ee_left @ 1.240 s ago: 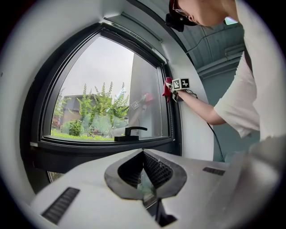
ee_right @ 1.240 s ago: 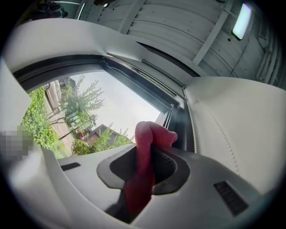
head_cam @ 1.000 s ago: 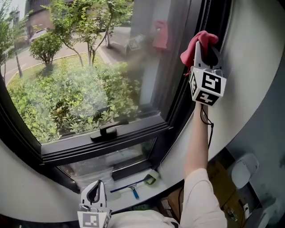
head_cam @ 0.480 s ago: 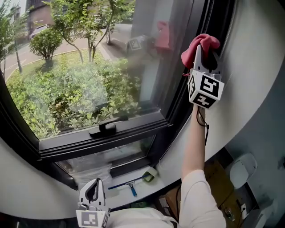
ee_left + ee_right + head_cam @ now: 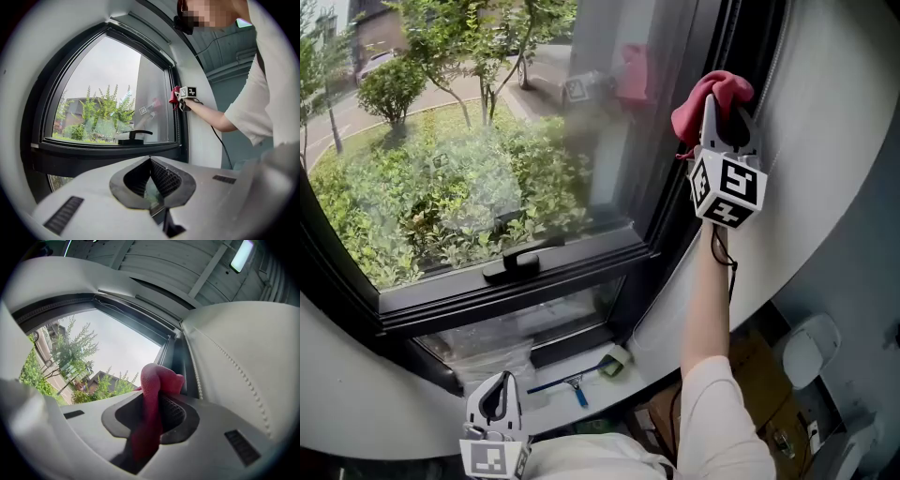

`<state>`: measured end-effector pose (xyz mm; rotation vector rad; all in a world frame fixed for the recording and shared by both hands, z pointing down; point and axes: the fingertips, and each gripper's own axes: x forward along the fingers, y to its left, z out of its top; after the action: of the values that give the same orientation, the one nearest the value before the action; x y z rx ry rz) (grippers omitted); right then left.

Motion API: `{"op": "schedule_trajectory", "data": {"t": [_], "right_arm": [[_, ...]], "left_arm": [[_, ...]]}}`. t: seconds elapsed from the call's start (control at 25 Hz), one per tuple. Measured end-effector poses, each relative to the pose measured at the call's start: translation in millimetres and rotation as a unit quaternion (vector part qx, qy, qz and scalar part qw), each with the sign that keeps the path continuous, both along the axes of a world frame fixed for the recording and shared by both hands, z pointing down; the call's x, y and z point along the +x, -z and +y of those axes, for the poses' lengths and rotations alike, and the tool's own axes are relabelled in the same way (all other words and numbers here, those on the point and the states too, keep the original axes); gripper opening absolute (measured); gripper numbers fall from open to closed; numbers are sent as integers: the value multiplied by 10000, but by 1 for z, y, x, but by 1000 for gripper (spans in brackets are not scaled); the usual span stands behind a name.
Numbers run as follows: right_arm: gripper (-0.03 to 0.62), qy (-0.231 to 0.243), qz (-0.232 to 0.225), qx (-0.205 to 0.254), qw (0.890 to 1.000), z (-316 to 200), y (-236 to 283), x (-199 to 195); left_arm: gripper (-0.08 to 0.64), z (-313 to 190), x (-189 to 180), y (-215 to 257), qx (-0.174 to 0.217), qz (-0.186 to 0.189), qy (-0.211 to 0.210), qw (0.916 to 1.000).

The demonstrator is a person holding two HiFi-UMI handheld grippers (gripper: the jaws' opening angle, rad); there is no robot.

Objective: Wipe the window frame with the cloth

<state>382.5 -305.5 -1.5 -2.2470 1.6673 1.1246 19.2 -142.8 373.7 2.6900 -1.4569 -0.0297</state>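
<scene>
A red cloth (image 5: 710, 98) is pinched in my right gripper (image 5: 724, 105), which is raised high and presses the cloth against the dark window frame (image 5: 675, 206) on its right upright. In the right gripper view the cloth (image 5: 156, 394) bulges out between the jaws toward the frame's channel (image 5: 180, 357). My left gripper (image 5: 499, 412) hangs low near my body, jaws shut with nothing between them (image 5: 151, 187). From the left gripper view the cloth (image 5: 176, 95) and right gripper (image 5: 187, 93) show far off at the frame's right side.
A black window handle (image 5: 514, 267) sits on the lower sash bar. A blue-handled squeegee (image 5: 577, 384) and a small sponge (image 5: 615, 362) lie on the white sill. The white wall (image 5: 825, 141) curves right of the frame. Boxes (image 5: 759, 384) stand on the floor below.
My right gripper with the cloth has slid slightly up and left along the frame's right upright. The left gripper has stayed low.
</scene>
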Motion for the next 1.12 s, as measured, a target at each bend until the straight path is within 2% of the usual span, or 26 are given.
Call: {"op": "schedule_trajectory", "data": {"t": [0.36, 0.52, 0.76, 0.96, 1.12], "right_arm": [[95, -47, 50, -46, 10000, -1, -10, 0], [95, -120, 98, -83, 9998, -1, -16, 0], [95, -112, 61, -144, 9998, -1, -26, 0], [95, 106, -197, -136, 9997, 0, -34, 2], [95, 36, -71, -252, 9996, 0, -42, 2]], "left_arm": [[8, 3, 0, -1, -5, 6, 35, 10000], [8, 5, -5, -7, -17, -312, 41, 9995], [8, 9, -5, -6, 79, -305, 24, 9995], [8, 12, -5, -5, 94, -335, 15, 9994], [8, 14, -5, -6, 86, -337, 30, 9994]]}}
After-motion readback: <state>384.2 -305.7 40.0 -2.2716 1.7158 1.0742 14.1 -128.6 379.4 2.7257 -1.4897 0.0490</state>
